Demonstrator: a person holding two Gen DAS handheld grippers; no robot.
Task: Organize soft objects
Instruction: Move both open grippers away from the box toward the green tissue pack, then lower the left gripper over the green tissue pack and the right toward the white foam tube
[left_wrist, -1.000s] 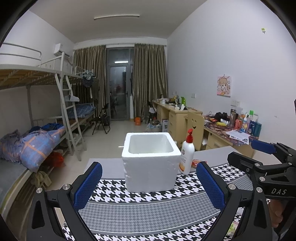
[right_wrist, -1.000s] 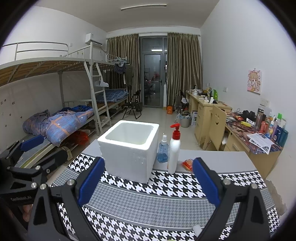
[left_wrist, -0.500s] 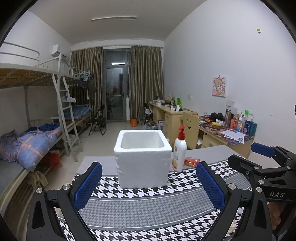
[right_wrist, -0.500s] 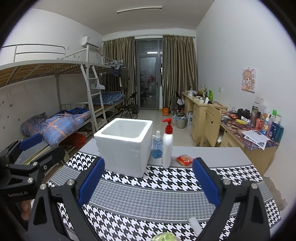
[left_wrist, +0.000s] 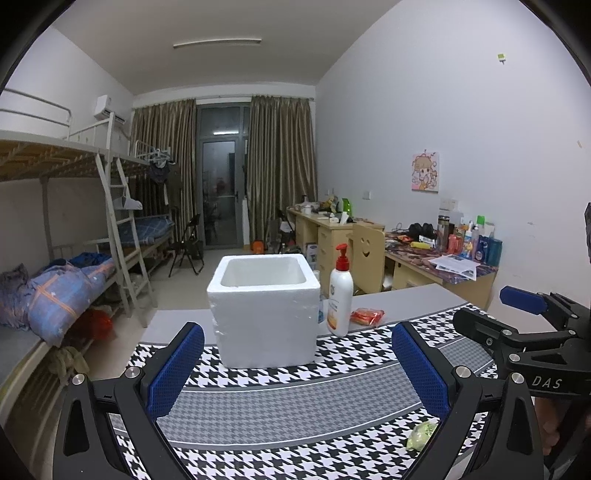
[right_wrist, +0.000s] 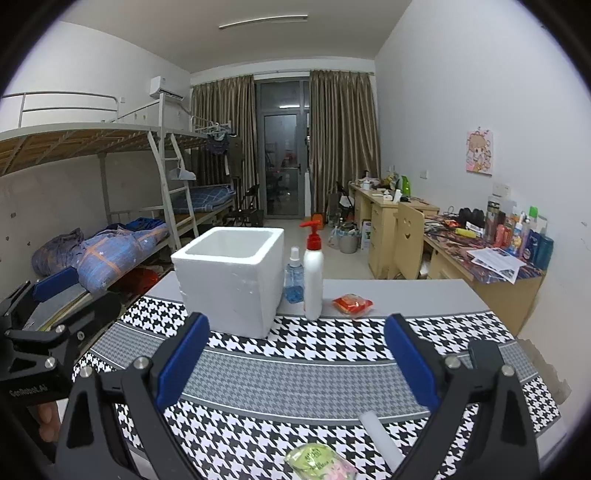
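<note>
Flanking foam box (left_wrist: 264, 314): bare houndstooth cloth (left_wrist: 295, 410)

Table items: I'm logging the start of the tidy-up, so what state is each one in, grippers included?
Foam box: open, upright.
Pump bottle: upright.
Spray bottle: upright.
Red packet: lying flat.
Green packet: lying flat.
Left gripper: open, empty.
Right gripper: open, empty.

The left claw (left_wrist: 297, 363) has matte black angular arms with triangular cut-outs, silver screw heads at the joints, and blue dimpled pads (left_wrist: 176, 373) lining its fingers. The right claw (right_wrist: 295, 362) is built alike; seen from the left wrist view its frame reads "DAS" in white. Bare fingertips (right_wrist: 46, 419) of a hand show beneath the left frame.
</note>
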